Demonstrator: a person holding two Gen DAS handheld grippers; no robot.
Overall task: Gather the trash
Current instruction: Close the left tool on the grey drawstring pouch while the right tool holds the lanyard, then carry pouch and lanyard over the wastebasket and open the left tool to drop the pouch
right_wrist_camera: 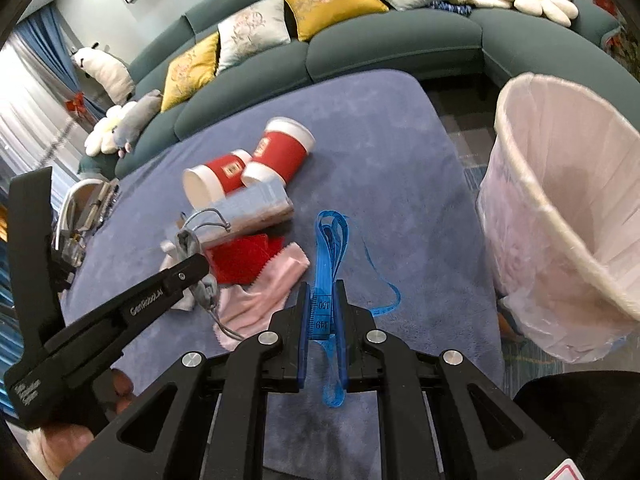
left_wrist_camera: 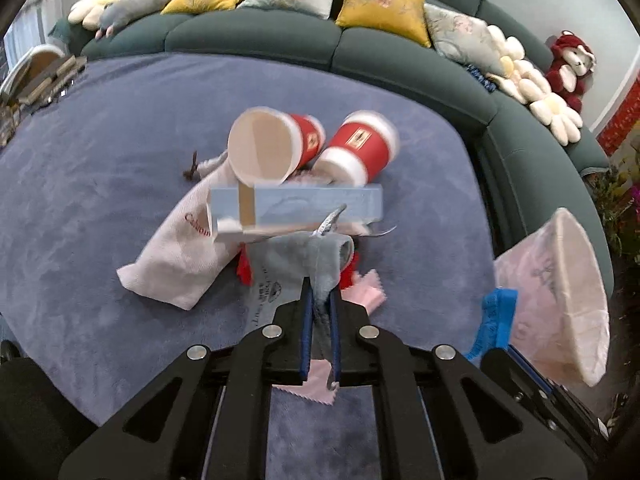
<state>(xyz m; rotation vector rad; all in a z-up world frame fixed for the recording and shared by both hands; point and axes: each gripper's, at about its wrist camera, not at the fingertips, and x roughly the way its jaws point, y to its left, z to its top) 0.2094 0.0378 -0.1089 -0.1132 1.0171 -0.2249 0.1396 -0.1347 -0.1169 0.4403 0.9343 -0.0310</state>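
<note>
Two red cups (left_wrist_camera: pixel 280 148), one box (left_wrist_camera: pixel 296 208), one bin (right_wrist_camera: pixel 560 216)

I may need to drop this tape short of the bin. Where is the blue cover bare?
Bare: the strip between the blue measuring tape and the lined bin, and the far stretch between the red cups and the sofa. Crowded: the middle, around the cups, box and cloths.

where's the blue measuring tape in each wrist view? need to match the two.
Left wrist: blue measuring tape at lower right, beside the lined bin, hanging above the right gripper's body.
Right wrist: bottom centre, clamped in the right gripper, its loop trailing over the blue tablecloth.
Shared landmark: the two red paper cups lying mid-table.
</note>
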